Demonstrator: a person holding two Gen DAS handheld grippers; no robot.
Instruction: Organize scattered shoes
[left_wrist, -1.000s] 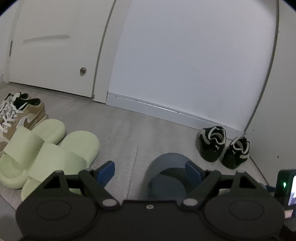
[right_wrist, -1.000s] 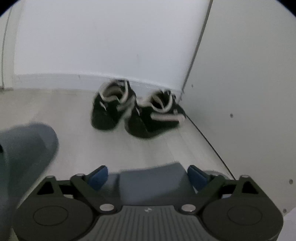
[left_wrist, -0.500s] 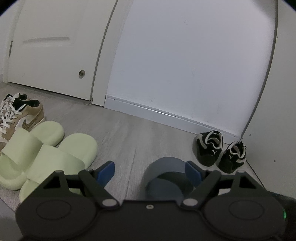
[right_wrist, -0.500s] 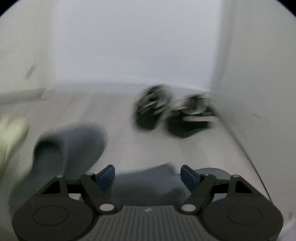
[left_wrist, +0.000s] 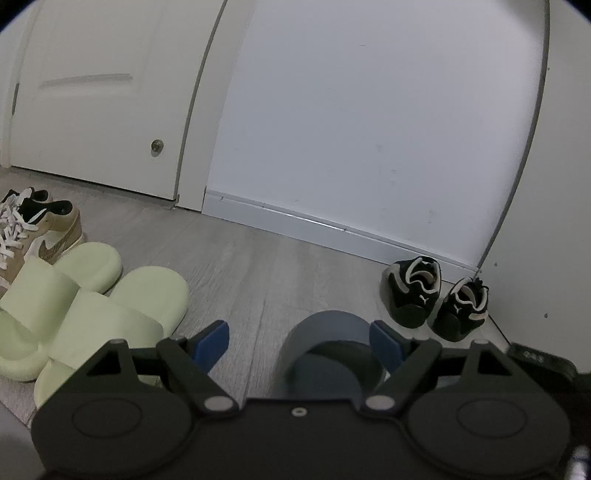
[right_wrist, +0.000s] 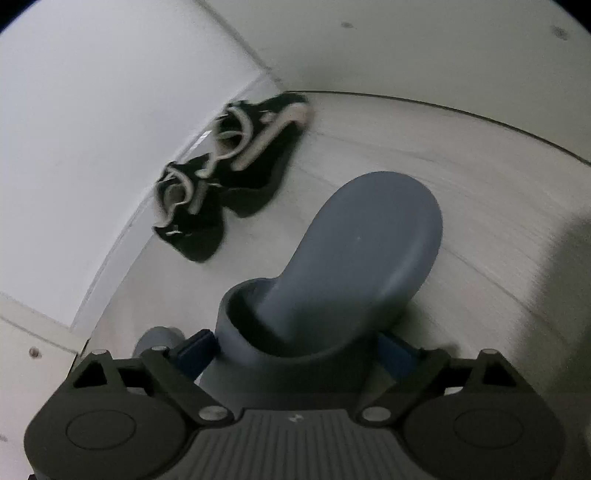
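In the left wrist view one grey slipper (left_wrist: 328, 354) lies on the floor between the fingers of my left gripper (left_wrist: 298, 338). The gripper is open, and its left pad stands well clear of the slipper. In the right wrist view my right gripper (right_wrist: 295, 349) is shut on a second grey slipper (right_wrist: 362, 236) across its strap, toe pointing away. This gripper is rolled hard to one side, so the floor looks tilted. A pair of black sneakers (left_wrist: 413, 295) with white trim (right_wrist: 221, 177) stands in the corner by the wall.
Two pale green slides (left_wrist: 92, 306) lie side by side at the left, with tan sneakers (left_wrist: 40, 229) behind them. A white door (left_wrist: 92, 110) and baseboard (left_wrist: 332, 229) close the back. A white wall (left_wrist: 554, 221) runs along the right.
The right gripper has rolled sharply, and the grey slipper has turned with it. The black sneakers have swung to the upper left of its view. The left gripper has stayed put.
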